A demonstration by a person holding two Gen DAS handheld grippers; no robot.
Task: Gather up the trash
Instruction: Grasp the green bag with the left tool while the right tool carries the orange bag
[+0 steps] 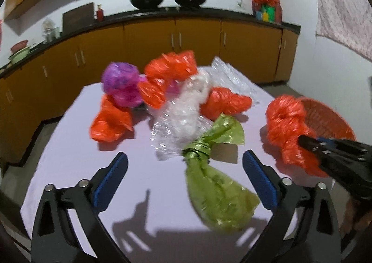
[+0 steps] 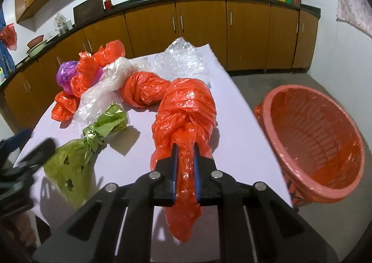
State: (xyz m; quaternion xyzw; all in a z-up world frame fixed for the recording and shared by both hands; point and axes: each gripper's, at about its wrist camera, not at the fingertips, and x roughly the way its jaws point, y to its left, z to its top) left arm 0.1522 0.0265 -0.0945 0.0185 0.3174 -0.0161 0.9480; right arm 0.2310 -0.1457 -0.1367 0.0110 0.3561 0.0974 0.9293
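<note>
Right gripper clamps an orange bag beside the bin as the left waits spread wide.

Left wrist view: the left gripper [image 1: 184,164] hangs with fingers wide apart over the lavender table [image 1: 144,181], the knotted green bag [image 1: 216,184] between them; bubble wrap [image 1: 181,121] lies beyond. Right wrist view: the right gripper [image 2: 185,155] is pinched on the orange bag [image 2: 188,109] above the table's right side, near the lined orange basket [image 2: 279,123] standing off the table edge.
</note>
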